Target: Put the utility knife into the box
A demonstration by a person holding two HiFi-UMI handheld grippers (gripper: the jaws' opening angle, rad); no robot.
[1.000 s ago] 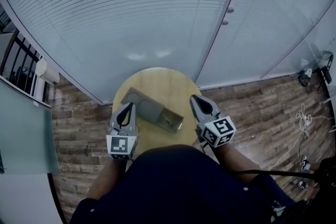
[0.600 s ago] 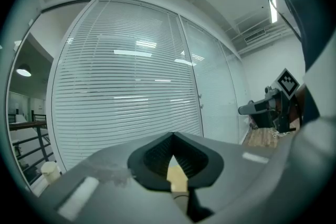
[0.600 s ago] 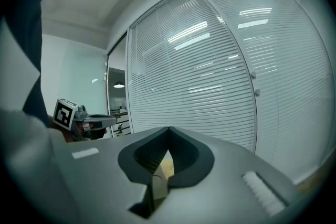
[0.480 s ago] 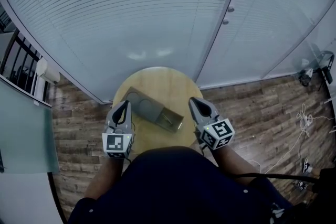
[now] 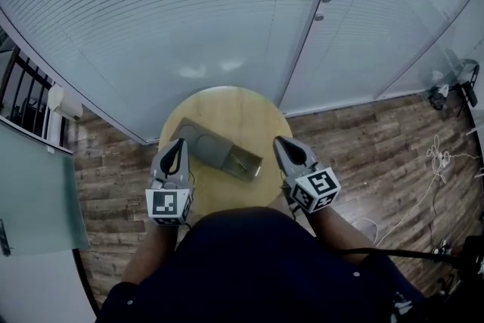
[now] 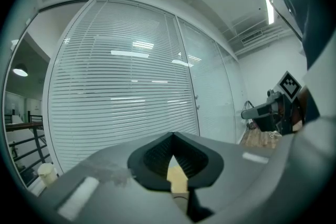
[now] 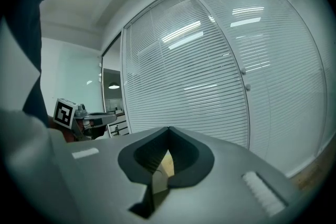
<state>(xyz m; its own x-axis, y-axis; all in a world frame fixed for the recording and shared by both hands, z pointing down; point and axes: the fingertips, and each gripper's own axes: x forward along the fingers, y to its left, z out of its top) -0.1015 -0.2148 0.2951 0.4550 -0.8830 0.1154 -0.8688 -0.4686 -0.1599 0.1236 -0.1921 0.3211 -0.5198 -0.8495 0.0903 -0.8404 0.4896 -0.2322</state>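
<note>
Left gripper and right gripper, clenched empty, flank the box on the table.

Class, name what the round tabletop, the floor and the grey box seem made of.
Round pale-yellow tabletop: likely wood, smooth, even warm tone. Brown plank floor: wood or laminate, slightly glossy, visible seams. Flat grey box: matte, card or plastic; cannot tell.
</note>
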